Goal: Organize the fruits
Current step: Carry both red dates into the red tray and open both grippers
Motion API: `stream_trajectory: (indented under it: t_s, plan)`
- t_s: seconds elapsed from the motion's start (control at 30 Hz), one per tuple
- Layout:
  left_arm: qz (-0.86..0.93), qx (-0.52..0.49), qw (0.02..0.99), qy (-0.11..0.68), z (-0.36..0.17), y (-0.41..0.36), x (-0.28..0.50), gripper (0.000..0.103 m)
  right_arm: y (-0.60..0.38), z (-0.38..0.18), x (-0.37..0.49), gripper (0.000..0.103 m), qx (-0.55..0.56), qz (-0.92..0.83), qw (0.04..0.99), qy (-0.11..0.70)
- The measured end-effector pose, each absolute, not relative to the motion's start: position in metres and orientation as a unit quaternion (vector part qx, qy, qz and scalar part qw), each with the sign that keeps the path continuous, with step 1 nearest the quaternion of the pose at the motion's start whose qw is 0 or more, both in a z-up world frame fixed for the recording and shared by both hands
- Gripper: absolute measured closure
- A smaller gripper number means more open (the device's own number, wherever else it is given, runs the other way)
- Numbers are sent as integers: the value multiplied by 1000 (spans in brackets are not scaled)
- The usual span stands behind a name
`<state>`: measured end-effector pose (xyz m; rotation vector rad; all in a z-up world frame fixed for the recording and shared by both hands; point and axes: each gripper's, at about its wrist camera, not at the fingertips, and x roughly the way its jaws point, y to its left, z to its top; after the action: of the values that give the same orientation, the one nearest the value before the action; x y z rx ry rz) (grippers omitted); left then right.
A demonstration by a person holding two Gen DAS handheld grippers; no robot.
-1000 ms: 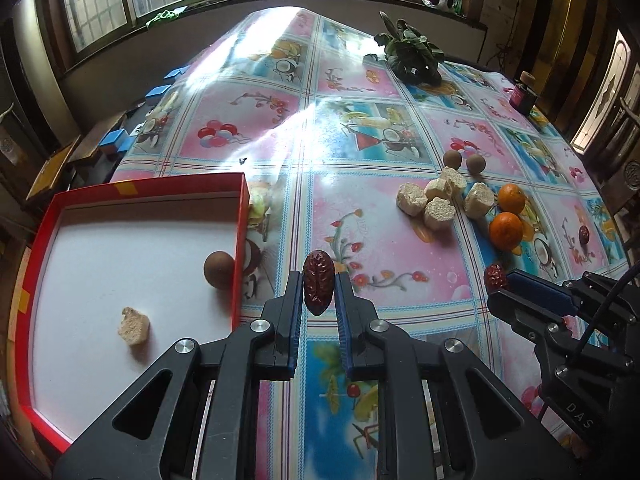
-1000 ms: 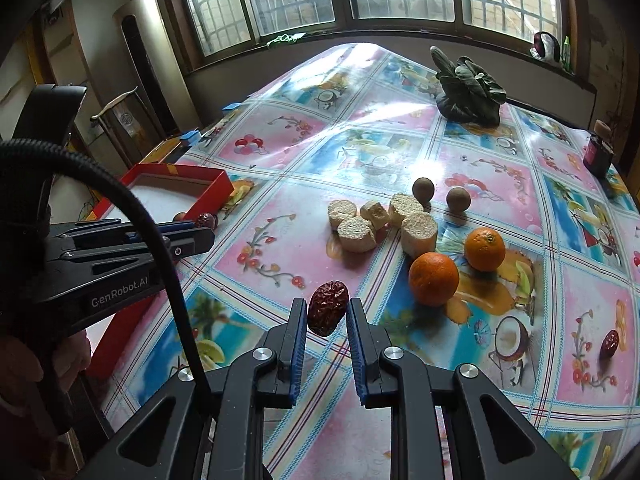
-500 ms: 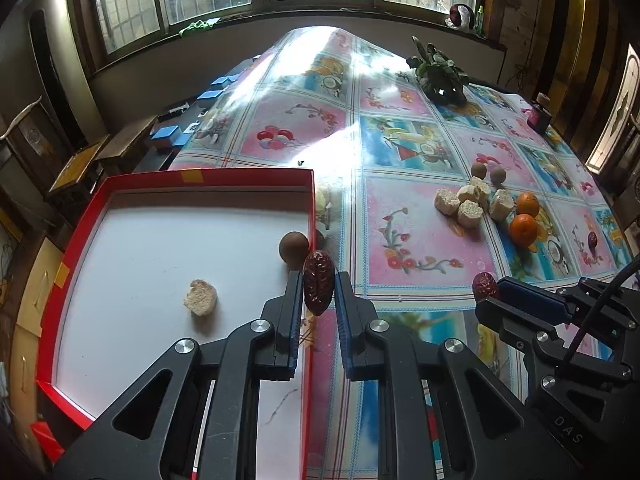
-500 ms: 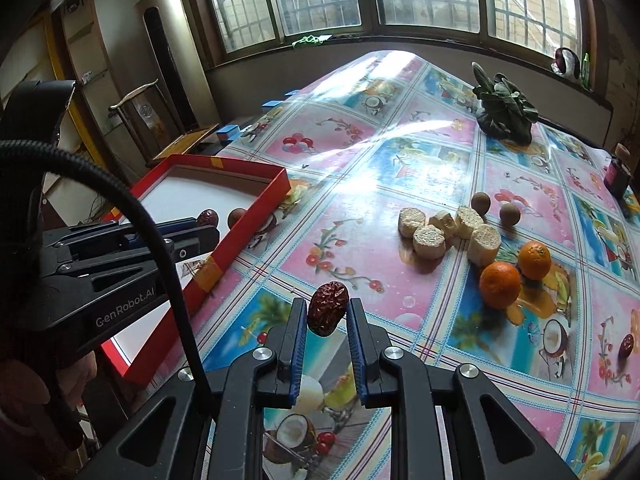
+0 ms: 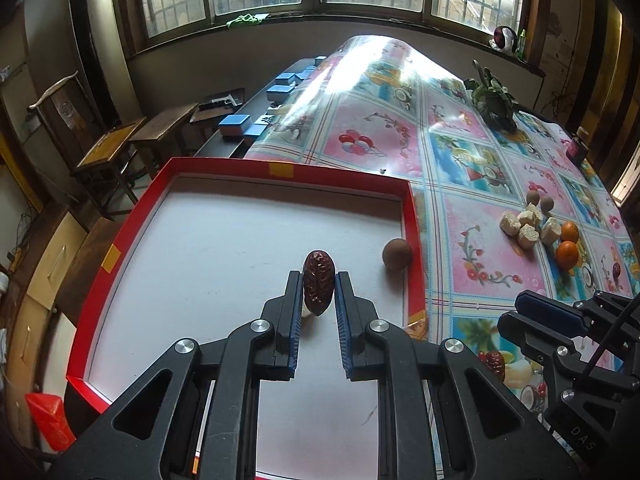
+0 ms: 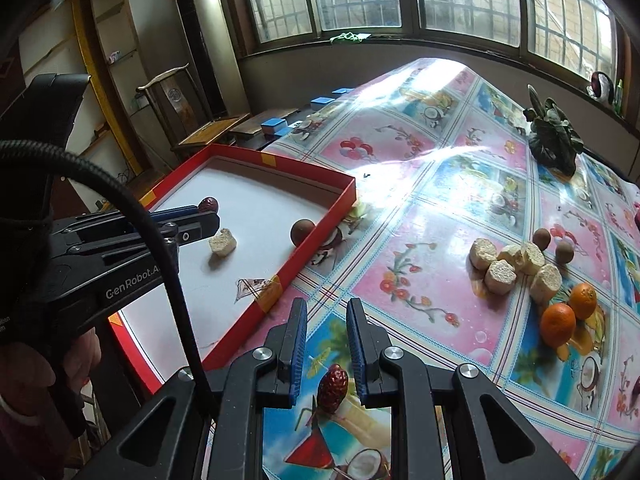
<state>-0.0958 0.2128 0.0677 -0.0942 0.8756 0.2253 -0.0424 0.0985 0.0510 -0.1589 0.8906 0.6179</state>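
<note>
A wrinkled red date (image 5: 318, 286) sits clamped upright between the narrow jaws of the left tool (image 5: 317, 276), above the white floor of the red tray (image 5: 412, 240). A brown round fruit (image 5: 397, 254) lies ahead-right of that tool against the tray's right wall; a pale chunk (image 6: 222, 241) lies beneath it. The right tool (image 6: 326, 304) is narrow too, yet a second date (image 6: 332, 386) shows below its pads, unclamped, over the bench (image 6: 400, 240). Oranges (image 6: 558, 324) lie far right.
</note>
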Motion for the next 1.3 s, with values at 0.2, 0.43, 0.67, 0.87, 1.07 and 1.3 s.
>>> stream_trajectory:
  t_s: [0.2, 0.43, 0.67, 0.87, 1.07, 1.3]
  plan:
    - [119, -63, 897, 420, 66, 232, -100, 88, 82, 52, -34, 84, -68, 288, 851, 435]
    - [121, -78, 893, 426, 60, 242, -96, 88, 64, 35, -41, 78, -60, 288, 828, 477]
    - [123, -83, 890, 431, 57, 246, -97, 88, 79, 14, -57, 67, -90, 302, 813, 489]
    - [126, -88, 888, 433, 55, 250, -96, 88, 85, 9, -62, 73, -140, 294, 817, 476]
    - [133, -94, 887, 431, 56, 259, -96, 88, 92, 29, -51, 73, -114, 308, 825, 459]
    - [148, -98, 882, 437, 51, 272, -97, 88, 136, 43, -39, 73, -110, 352, 821, 436]
